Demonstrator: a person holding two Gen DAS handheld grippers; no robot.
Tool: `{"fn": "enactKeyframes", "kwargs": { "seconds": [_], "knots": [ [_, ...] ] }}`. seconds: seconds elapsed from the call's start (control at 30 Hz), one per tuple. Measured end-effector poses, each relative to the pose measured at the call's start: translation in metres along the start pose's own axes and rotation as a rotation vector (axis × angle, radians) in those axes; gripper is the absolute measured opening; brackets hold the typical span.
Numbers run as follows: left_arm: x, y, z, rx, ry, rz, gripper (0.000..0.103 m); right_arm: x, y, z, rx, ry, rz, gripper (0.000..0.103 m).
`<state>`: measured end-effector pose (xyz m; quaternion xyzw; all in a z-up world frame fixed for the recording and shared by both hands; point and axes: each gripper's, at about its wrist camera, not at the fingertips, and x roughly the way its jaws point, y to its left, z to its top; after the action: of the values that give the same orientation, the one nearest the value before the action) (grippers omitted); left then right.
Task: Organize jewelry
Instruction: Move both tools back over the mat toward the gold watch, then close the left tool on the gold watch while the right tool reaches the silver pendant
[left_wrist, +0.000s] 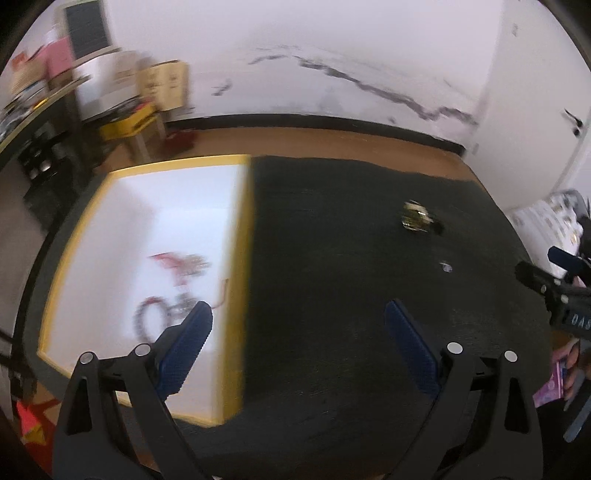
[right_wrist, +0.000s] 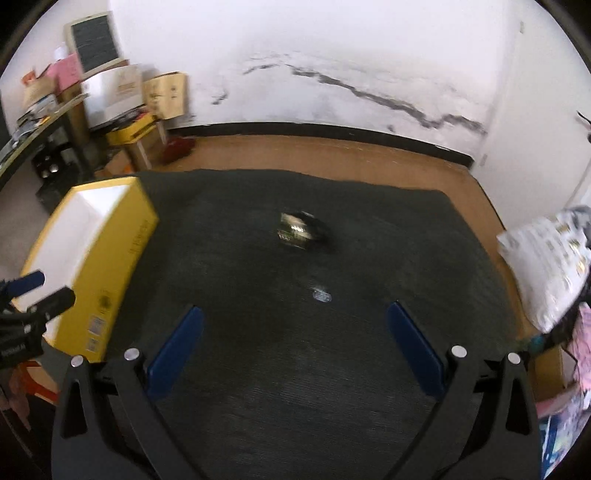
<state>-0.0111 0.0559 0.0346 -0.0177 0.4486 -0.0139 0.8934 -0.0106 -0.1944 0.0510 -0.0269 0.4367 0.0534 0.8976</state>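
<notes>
jewelry split in two spots. one beaded piece with red bits (left_wrist: 173, 291) already lies inside the yellow box (left_wrist: 242, 258) on its white floor, blurred, so can't tell if it's a necklace or a bracelet. box sits open at the left edge of the dark mat (right_wrist: 295, 369), likely so both hands can drop things in without lifting a lid.

remaining pieces out on the mat: a gold-toned bunch (right_wrist: 301, 230) near mat centre, and a small pale item (right_wrist: 321, 295) just in front of it, too small to name. both well apart from the box, loose on the mat, where the dark cloth makes them easy to spot.

left gripper (left_wrist: 299, 325) hangs over the box's right wall, fingers spread, nothing between them. right gripper (right_wrist: 295, 328) also spread wide and empty, aimed down at the mat with the pale item just ahead of its fingertips.

my read: right gripper is lined up for the next pick, probably the pale item or the gold bunch. risk: small flat thing on fabric, pads may pinch cloth instead.

clutter on the shelf (right_wrist: 37, 110) and the printed bag (right_wrist: 546, 251) at right look unrelated.
</notes>
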Motion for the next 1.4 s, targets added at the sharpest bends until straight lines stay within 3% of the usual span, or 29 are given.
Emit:
{"fn": "enactKeyframes", "kwargs": {
  "seconds": [0.13, 0.27, 0.63, 0.77, 1.03, 1.33, 1.37, 1.4],
  "knots": [
    [0.026, -0.046, 0.005, 0.066, 0.014, -0.028, 0.092, 0.014, -0.036, -0.015, 0.035, 0.014, -0.01, 0.097],
    [0.046, -0.076, 0.007, 0.115, 0.014, -0.042, 0.092, 0.026, -0.049, -0.021, 0.04, 0.017, -0.014, 0.096],
    [0.107, -0.085, 0.014, 0.119, 0.059, -0.042, 0.092, 0.064, -0.059, -0.017, 0.035, 0.03, 0.016, 0.096],
    [0.144, -0.103, 0.024, 0.139, 0.067, -0.079, 0.092, 0.079, -0.06, -0.014, 0.024, 0.018, -0.012, 0.096],
    [0.224, -0.143, 0.045, 0.214, 0.086, -0.094, 0.092, 0.1, -0.079, -0.012, 0.126, 0.045, 0.019, 0.096],
    [0.257, -0.169, 0.069, 0.224, 0.014, -0.077, 0.095, 0.103, -0.095, -0.007, 0.179, 0.049, 0.022, 0.096],
    [0.258, -0.169, 0.071, 0.224, 0.007, -0.077, 0.087, 0.104, -0.095, -0.007, 0.177, 0.051, 0.023, 0.096],
    [0.256, -0.17, 0.071, 0.226, -0.007, -0.081, 0.07, 0.104, -0.094, -0.006, 0.173, 0.052, 0.021, 0.096]
  ]
}}
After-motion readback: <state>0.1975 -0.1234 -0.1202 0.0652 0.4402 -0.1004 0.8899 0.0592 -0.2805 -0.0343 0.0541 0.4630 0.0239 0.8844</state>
